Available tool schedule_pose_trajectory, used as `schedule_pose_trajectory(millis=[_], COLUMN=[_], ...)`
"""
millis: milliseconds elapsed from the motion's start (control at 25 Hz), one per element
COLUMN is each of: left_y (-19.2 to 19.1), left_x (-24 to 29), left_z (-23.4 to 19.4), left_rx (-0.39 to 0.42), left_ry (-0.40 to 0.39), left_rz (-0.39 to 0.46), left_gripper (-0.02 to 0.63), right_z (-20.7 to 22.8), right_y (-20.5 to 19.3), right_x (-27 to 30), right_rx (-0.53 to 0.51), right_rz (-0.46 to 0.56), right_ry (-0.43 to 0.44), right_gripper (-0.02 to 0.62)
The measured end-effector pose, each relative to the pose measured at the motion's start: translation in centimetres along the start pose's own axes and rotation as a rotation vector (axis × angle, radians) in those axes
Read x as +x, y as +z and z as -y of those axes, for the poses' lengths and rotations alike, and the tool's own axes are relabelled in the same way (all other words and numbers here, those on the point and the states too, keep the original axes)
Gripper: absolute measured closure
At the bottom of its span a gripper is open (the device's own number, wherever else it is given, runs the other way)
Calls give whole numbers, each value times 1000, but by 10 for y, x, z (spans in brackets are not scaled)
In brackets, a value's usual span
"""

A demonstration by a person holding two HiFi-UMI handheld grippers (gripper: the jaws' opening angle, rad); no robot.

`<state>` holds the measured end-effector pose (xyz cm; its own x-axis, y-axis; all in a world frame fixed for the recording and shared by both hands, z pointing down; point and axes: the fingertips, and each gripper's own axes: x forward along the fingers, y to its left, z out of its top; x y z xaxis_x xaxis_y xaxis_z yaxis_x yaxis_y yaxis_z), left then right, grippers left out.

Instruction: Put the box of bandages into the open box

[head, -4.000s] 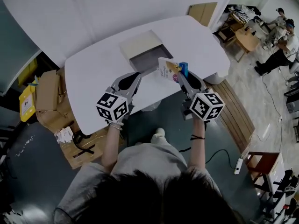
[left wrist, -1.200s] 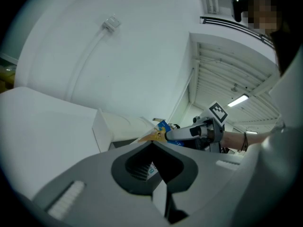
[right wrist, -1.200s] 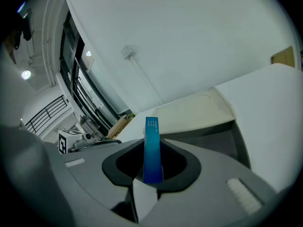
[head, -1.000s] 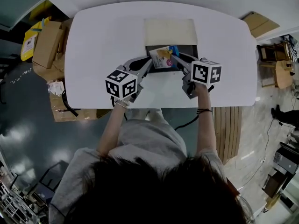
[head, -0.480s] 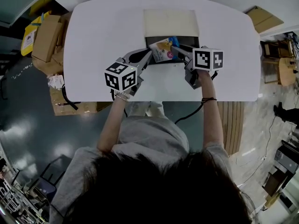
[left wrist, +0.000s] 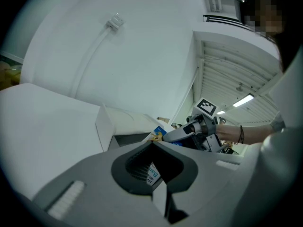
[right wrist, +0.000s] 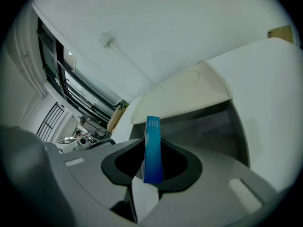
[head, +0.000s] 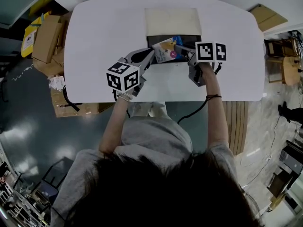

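Left tongs (head: 151, 55) pinch blue-white cardboard bandage box (head: 164, 50) | right tongs (head: 180, 48) opening around it | above open grey box (head: 191, 40), 12 o'clock

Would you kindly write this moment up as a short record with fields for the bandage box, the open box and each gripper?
box of bandages: held between both grippers, over the open box's near edge
open box: on the white table, lid flap laid back on the far side
left gripper: jaws closed on the bandage box's end
right gripper: jaws opening, the box's blue edge between them
task state: bandage box not yet set down inside
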<state>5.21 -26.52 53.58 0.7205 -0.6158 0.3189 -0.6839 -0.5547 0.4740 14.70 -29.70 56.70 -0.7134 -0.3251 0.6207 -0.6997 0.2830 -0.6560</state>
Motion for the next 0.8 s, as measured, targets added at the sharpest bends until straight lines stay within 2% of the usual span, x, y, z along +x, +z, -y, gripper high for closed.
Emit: schedule_pose_trajectory(millis=[640, 800], left_y=[2, 2], left_x=[3, 2], left_z=[-2, -3], left_rx=[0, -2], left_ry=[1, 2], left_rz=[5, 5], left_gripper=[612, 612], right_z=[22, 29], right_y=[-3, -5], right_x=[9, 11], right_rx=[47, 36], right_rz=[-121, -154], right_ry=[-85, -130], right_gripper=[449, 434])
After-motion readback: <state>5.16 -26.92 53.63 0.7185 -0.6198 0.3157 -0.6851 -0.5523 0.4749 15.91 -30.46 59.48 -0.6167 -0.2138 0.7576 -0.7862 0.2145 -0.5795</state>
